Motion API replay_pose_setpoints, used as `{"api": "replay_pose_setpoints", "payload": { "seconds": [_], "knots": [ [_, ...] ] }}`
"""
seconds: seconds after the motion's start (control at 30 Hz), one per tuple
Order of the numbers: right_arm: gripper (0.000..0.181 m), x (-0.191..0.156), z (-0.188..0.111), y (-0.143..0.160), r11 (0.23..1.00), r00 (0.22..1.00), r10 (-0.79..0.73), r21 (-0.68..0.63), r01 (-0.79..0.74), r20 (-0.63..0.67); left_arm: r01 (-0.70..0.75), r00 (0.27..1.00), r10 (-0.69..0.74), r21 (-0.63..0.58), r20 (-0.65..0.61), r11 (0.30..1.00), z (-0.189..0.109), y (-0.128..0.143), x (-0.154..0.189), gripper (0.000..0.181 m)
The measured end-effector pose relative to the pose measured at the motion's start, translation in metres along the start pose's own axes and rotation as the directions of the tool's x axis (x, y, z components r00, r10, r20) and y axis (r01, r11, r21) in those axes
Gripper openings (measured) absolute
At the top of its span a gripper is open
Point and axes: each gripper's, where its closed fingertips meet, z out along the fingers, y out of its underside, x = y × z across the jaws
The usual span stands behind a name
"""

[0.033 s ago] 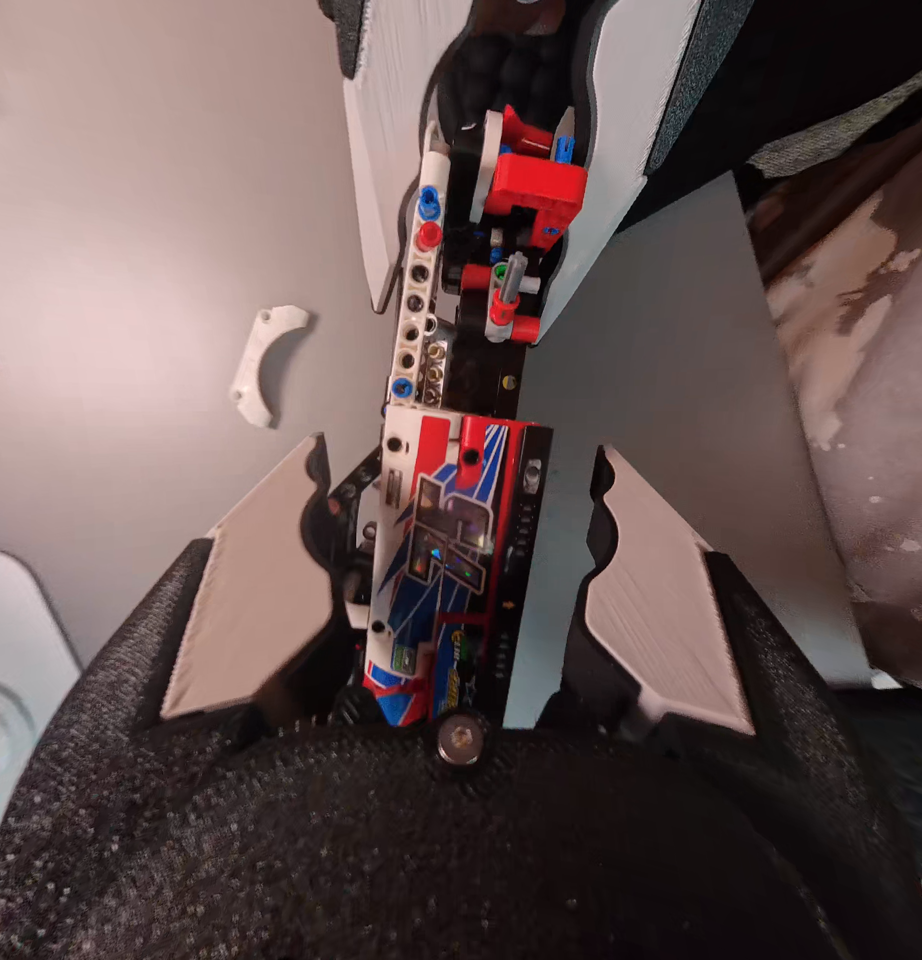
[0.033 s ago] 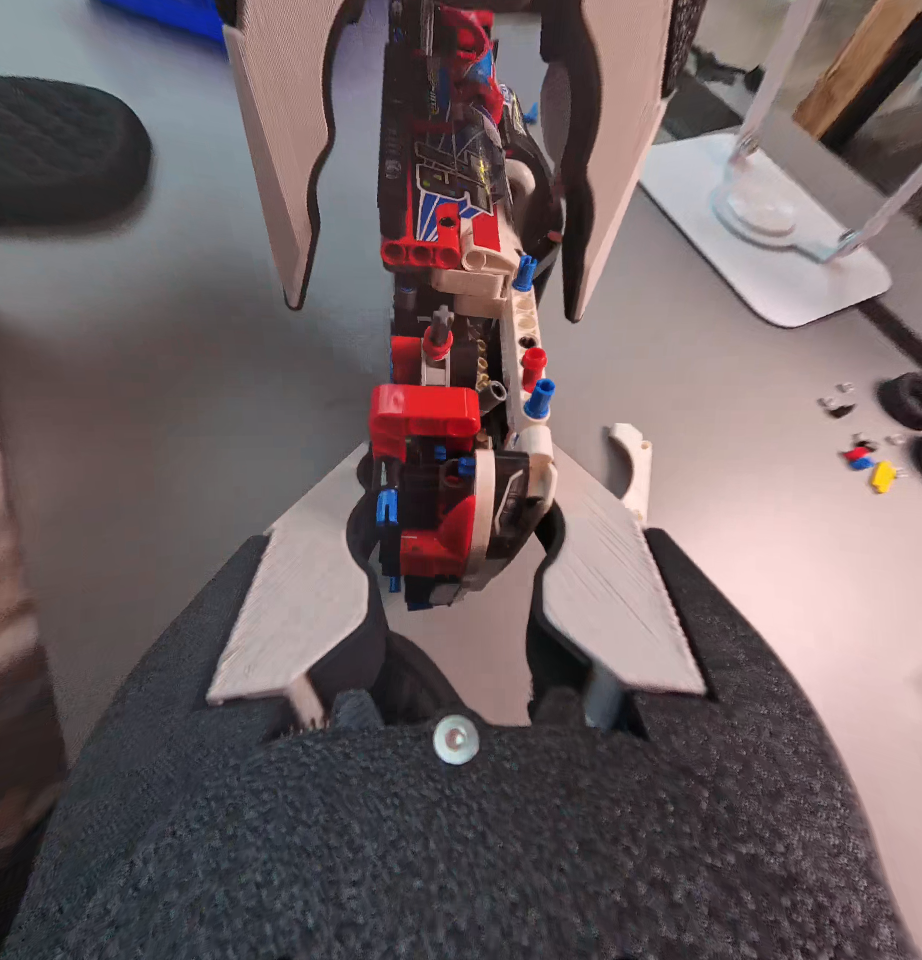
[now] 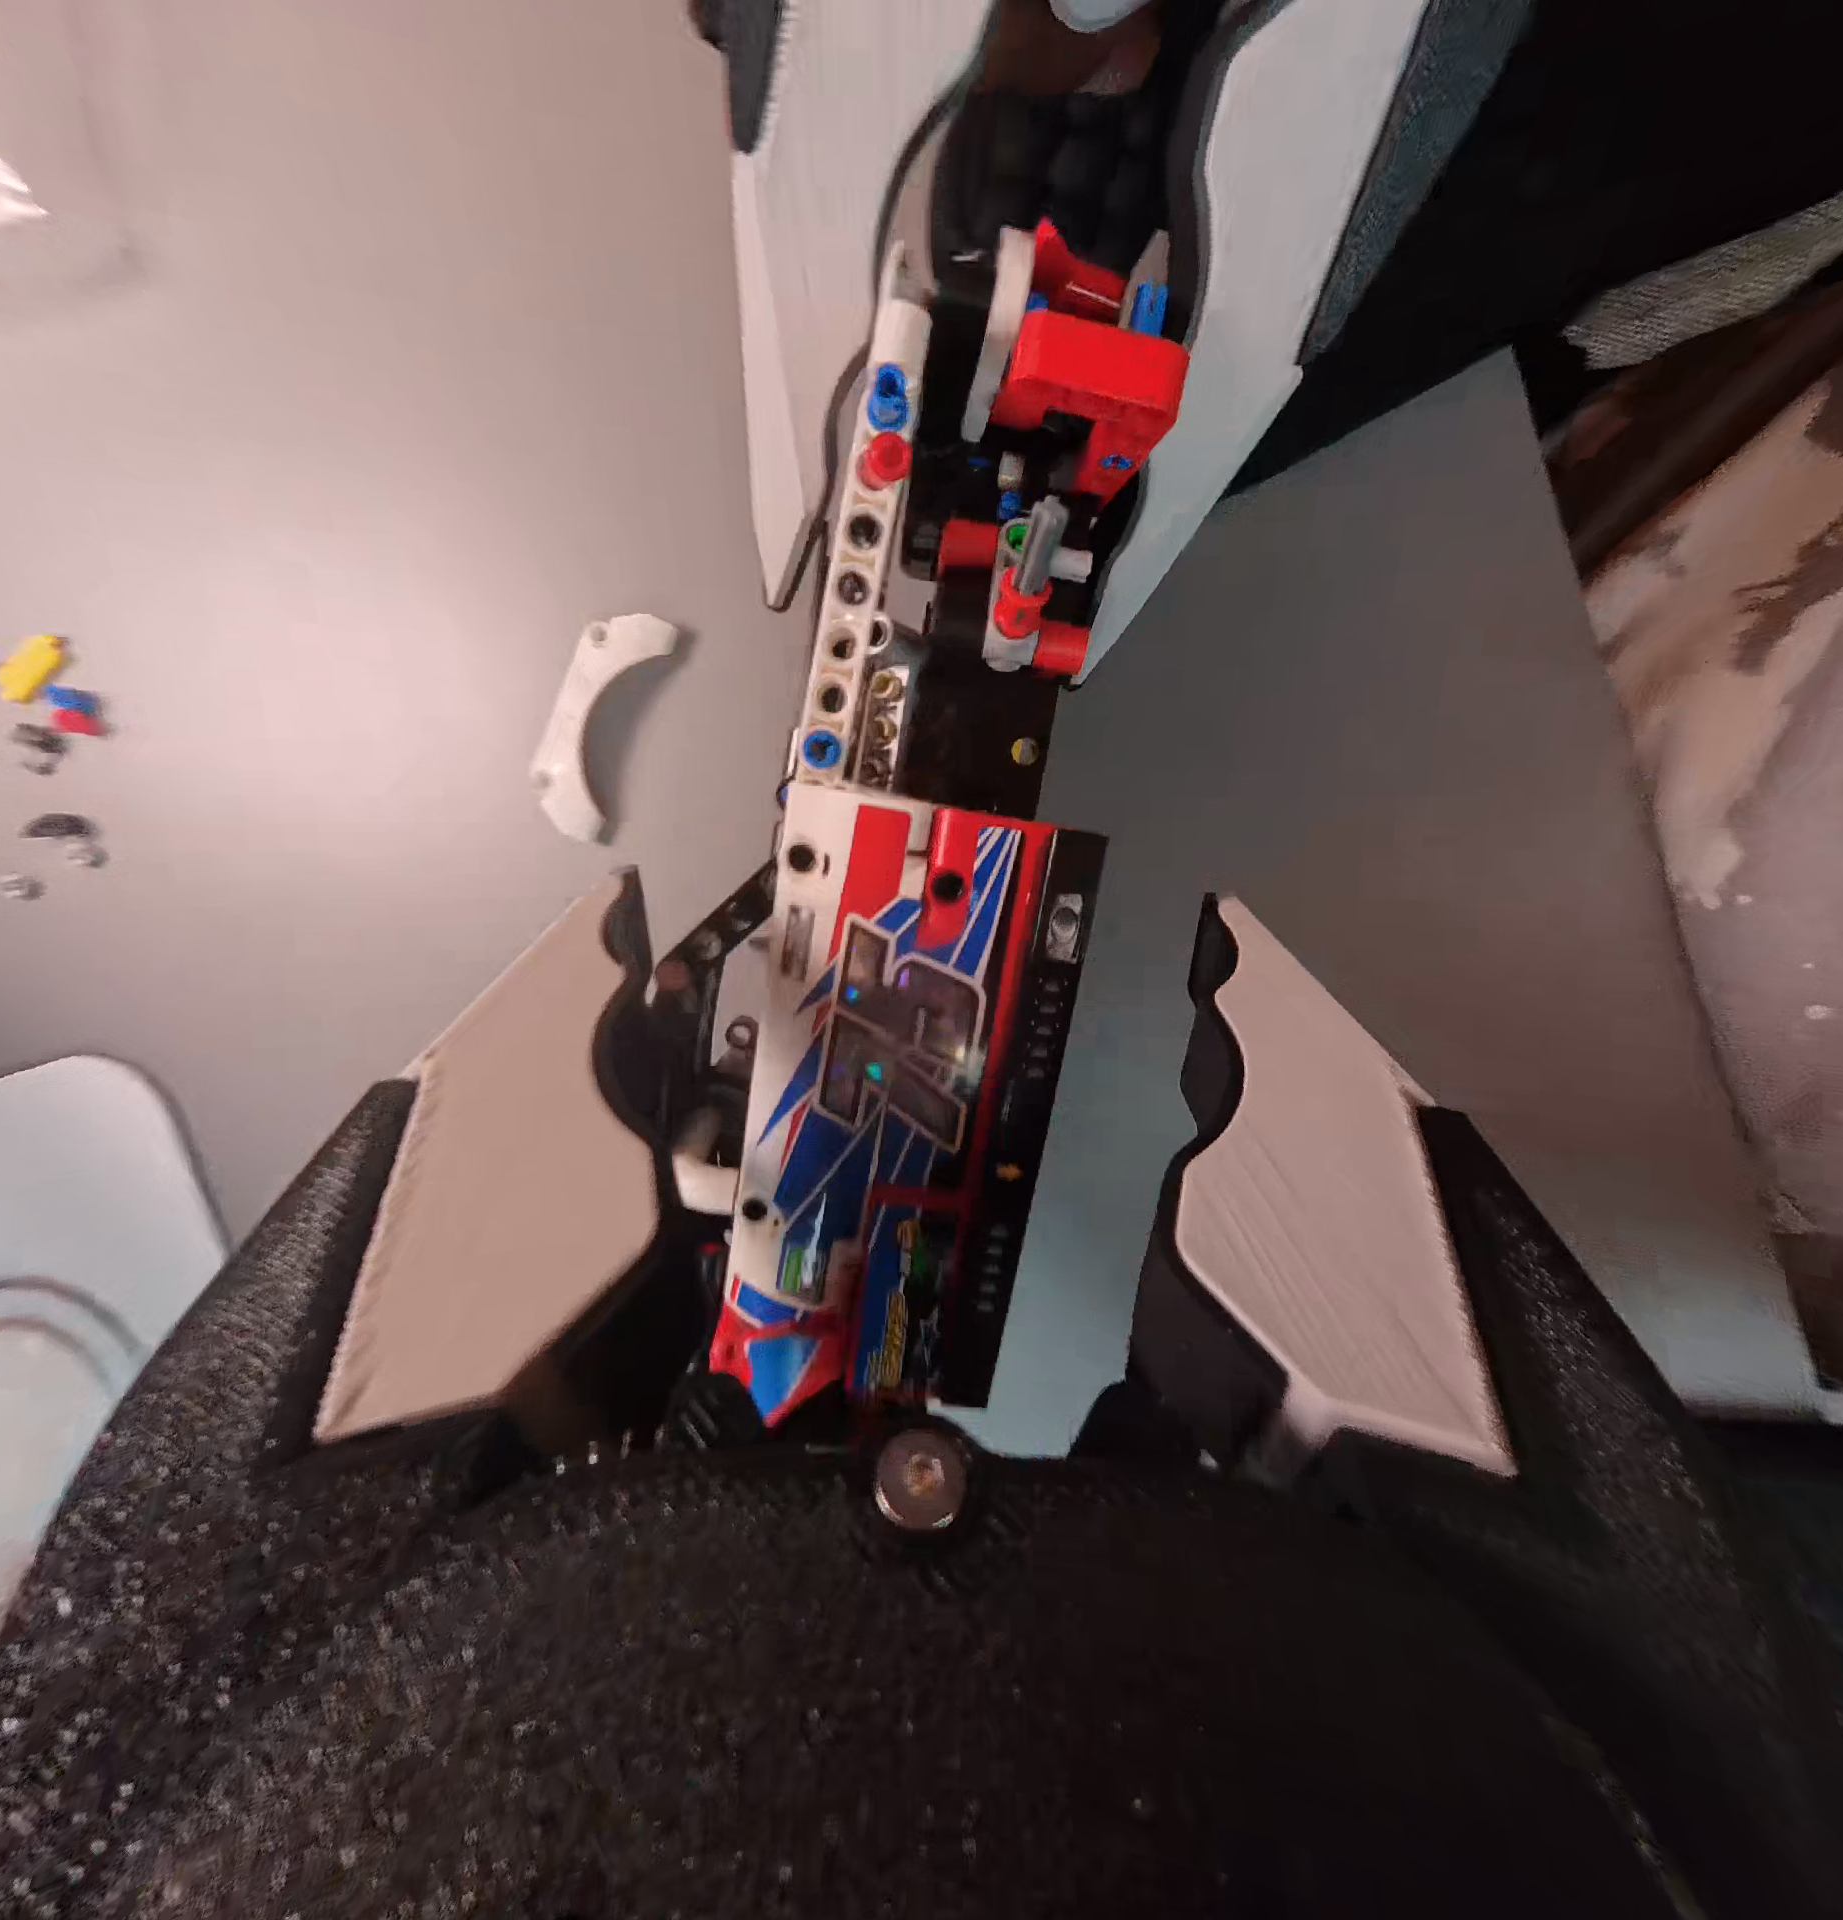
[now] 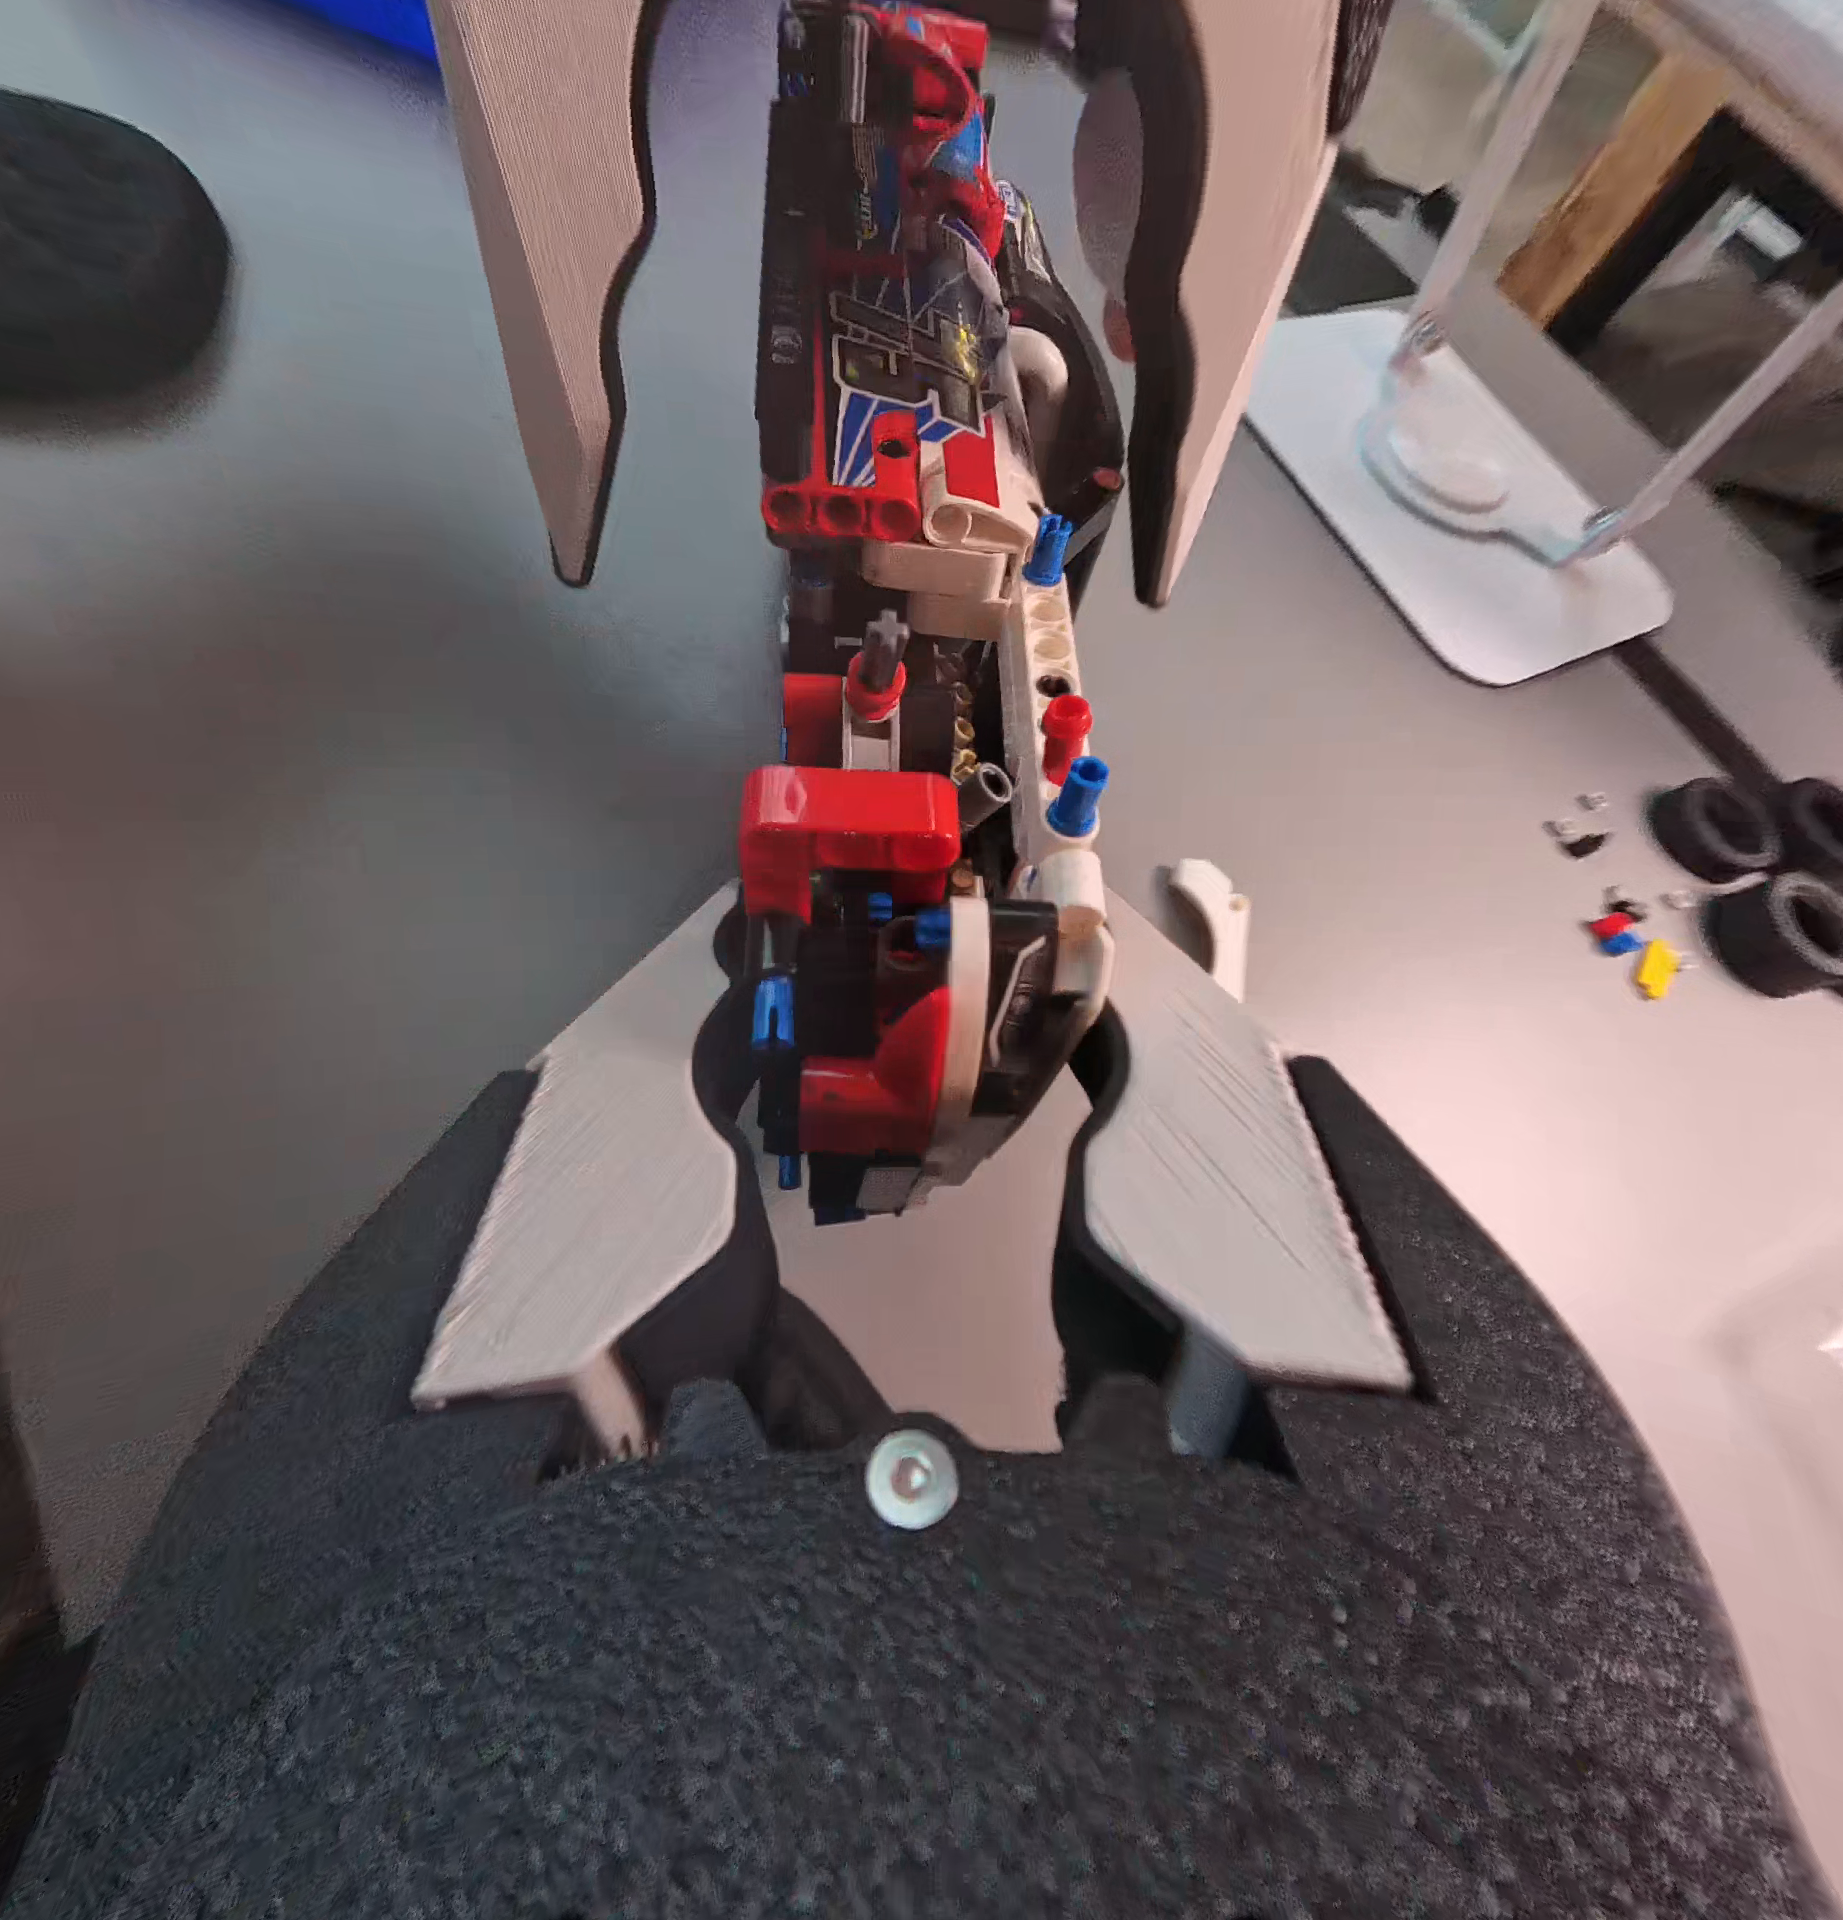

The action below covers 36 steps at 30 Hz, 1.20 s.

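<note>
Toy car body (image 3: 896,1049), built from plastic construction pieces, is held in the air above a pale grey table (image 3: 325,468), stretched lengthwise between two grippers that face each other. One end carries a long panel with red, white and blue sticker graphics and a black strip along one side. The middle is an open frame: a white beam with a row of holes (image 3: 855,582), blue and red pins pushed into it, black parts and a grey axle. The other end is a chunky cluster with a red bent block (image 4: 844,821), a white curved piece and small blue pins.

The left gripper (image 3: 922,1039) has its fingers spread wide around the stickered end; one finger seems to touch the black side parts, the other stands clear of the car. The right gripper (image 4: 917,997) is clamped on the red and white cluster end, both fingers pressed against it.

On the table just beside the car lies a loose white arched piece (image 3: 590,717). Farther off sits a small scatter of tiny parts (image 4: 1634,945), yellow, red, blue and grey, next to several black rubber tyres (image 4: 1769,883). A white flat stand base (image 4: 1468,561) with clear legs sits near the table edge.
</note>
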Motion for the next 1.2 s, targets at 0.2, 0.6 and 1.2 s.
{"api": "replay_pose_setpoints", "payload": {
  "seconds": [0.2,0.6,1.2],
  "knots": [
    [0.057,0.020,0.005,-0.011,0.952,0.888,-0.307,-0.113,0.285,-0.344,0.005,0.943,-0.051,0.137,0.329,0.991,-0.049,0.025,-0.023,0.096],
    [0.067,-0.022,0.074,-0.010,0.651,0.555,-0.758,-0.436,0.621,-0.342,0.108,0.815,-0.213,0.220,0.539,0.969,0.006,0.124,-0.021,0.078],
    [0.084,-0.079,0.038,-0.011,0.892,0.926,-0.377,-0.278,0.358,-0.016,0.251,0.806,-0.414,0.389,0.423,0.887,0.011,0.129,-0.034,0.073]
  ]
}}
